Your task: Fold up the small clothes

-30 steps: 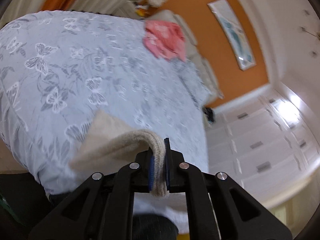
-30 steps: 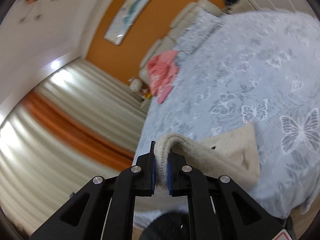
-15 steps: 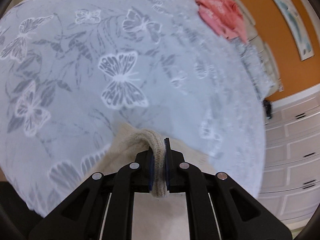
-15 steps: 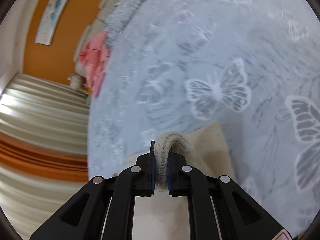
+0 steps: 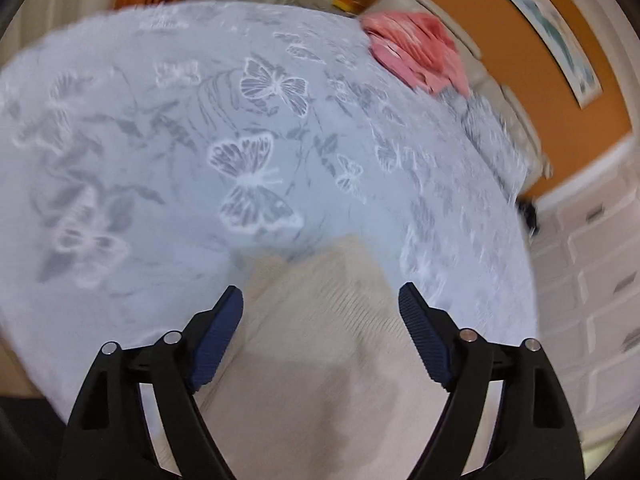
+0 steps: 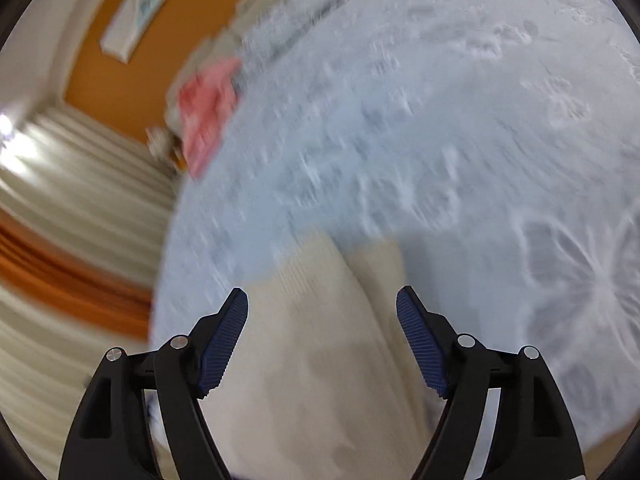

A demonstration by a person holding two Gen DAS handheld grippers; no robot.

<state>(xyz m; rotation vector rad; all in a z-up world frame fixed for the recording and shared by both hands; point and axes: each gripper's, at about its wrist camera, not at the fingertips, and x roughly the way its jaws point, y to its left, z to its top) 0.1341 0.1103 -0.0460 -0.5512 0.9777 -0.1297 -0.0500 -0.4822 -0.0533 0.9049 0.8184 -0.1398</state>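
Left wrist view: the left tool (image 5: 320,300) stands wide open, its two blue ribbed pads (image 5: 218,340) spread well apart and gripping nothing. Between and below them lies the cream knit garment (image 5: 320,340), spread on the bed (image 5: 200,140), whose cover is pale blue-grey with white butterfly prints. The garment's ribbed edge shows just ahead of the pads; whether either pad touches the cloth cannot be told. A darker shadowed patch crosses the lower part of the garment. At the far side of the bed lies a pink garment (image 5: 416,56), well apart from the cream one. Behind it are an orange wall (image 5: 520,60) carrying a framed picture (image 5: 556,32), and white drawers (image 5: 600,280) to the right.

Right wrist view (strongly motion-blurred): the right tool (image 6: 322,300) is likewise wide open and holds nothing; its blue pads (image 6: 222,344) flank the cream knit garment (image 6: 320,360), which lies on the bed (image 6: 440,120) with a fold line or seam running up between the pads. The pink garment (image 6: 204,112) appears near the bed's far edge, with pale curtains (image 6: 80,200) to the left.
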